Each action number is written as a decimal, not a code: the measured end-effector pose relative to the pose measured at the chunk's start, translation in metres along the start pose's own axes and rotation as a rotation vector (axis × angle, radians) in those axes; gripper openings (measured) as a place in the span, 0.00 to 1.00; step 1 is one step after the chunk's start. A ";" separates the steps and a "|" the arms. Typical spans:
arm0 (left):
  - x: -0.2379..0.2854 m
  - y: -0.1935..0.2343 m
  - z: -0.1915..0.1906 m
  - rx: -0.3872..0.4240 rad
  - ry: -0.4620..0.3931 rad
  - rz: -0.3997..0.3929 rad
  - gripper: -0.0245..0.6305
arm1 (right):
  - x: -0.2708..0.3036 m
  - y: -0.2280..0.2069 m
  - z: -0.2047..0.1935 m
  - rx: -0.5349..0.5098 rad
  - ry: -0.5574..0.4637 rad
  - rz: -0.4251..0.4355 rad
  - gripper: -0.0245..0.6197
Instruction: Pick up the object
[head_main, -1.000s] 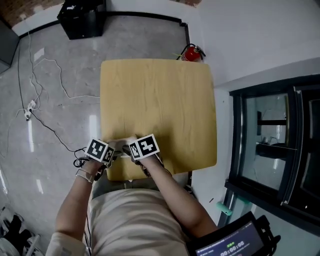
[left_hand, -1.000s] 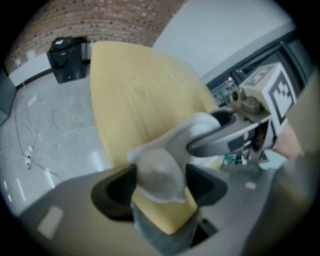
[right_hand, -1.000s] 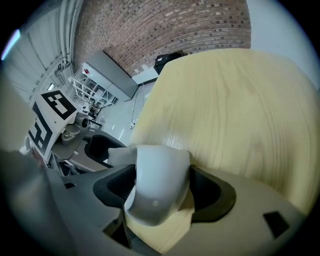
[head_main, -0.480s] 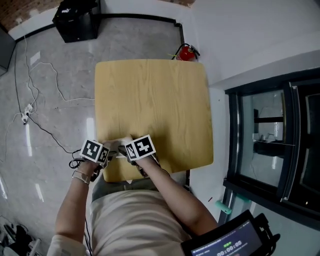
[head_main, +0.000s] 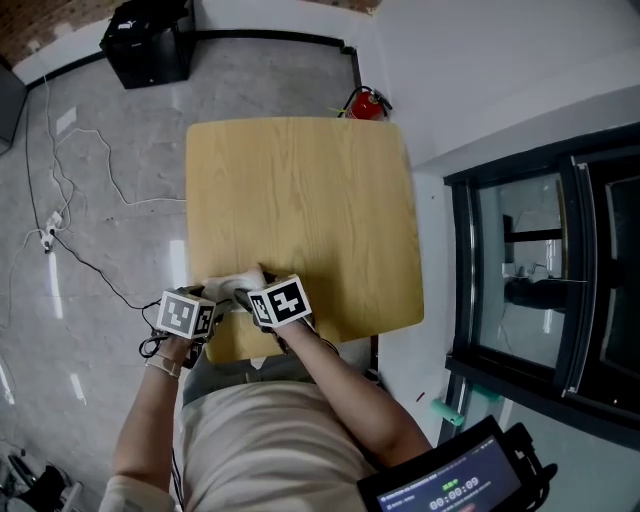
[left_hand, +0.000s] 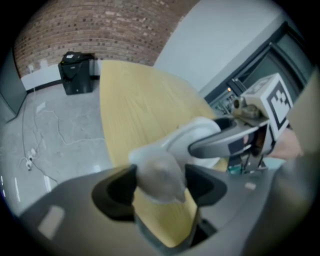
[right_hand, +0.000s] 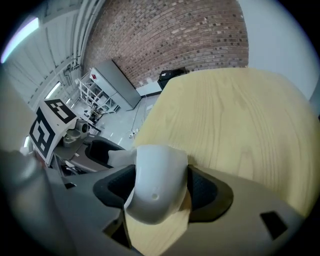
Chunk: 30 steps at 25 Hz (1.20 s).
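A white rounded object (head_main: 236, 283) is held over the near left part of the wooden table (head_main: 300, 200). Both grippers grip it from opposite ends. In the left gripper view its pale end (left_hand: 159, 175) sits pinched between the dark jaws of my left gripper (left_hand: 160, 186), and the right gripper's finger (left_hand: 225, 142) clamps the far end. In the right gripper view the object's smooth white shell (right_hand: 155, 182) fills the space between the jaws of my right gripper (right_hand: 159, 187). In the head view the left gripper (head_main: 205, 300) and right gripper (head_main: 248, 297) meet at the object.
A red fire extinguisher (head_main: 366, 103) stands on the floor beyond the table's far right corner. A black box (head_main: 145, 40) sits at the far left, and cables (head_main: 70, 210) trail over the grey floor. Dark window frames (head_main: 530, 270) line the right side.
The head view has drifted a little. The left gripper's marker cube has slid slightly down and left; both grippers stay closed on the white object.
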<state>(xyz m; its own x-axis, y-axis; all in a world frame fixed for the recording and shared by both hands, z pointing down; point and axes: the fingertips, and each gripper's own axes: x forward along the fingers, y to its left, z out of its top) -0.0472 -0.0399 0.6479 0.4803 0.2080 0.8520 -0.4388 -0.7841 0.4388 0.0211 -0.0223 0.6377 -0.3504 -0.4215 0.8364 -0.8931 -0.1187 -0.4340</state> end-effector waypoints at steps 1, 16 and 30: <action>-0.003 -0.001 0.003 0.014 -0.016 0.011 0.50 | -0.004 0.002 0.004 -0.019 -0.020 -0.007 0.54; -0.164 -0.061 0.195 0.347 -0.625 0.147 0.49 | -0.179 0.027 0.179 -0.336 -0.617 -0.139 0.54; -0.347 -0.184 0.261 0.693 -1.187 0.354 0.47 | -0.385 0.110 0.237 -0.730 -1.212 -0.215 0.54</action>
<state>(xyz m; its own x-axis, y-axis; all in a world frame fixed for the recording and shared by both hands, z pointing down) 0.0651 -0.1204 0.1968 0.9201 -0.3916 -0.0086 -0.3797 -0.8861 -0.2657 0.1245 -0.0866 0.1885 -0.0717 -0.9928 -0.0964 -0.9697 0.0468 0.2397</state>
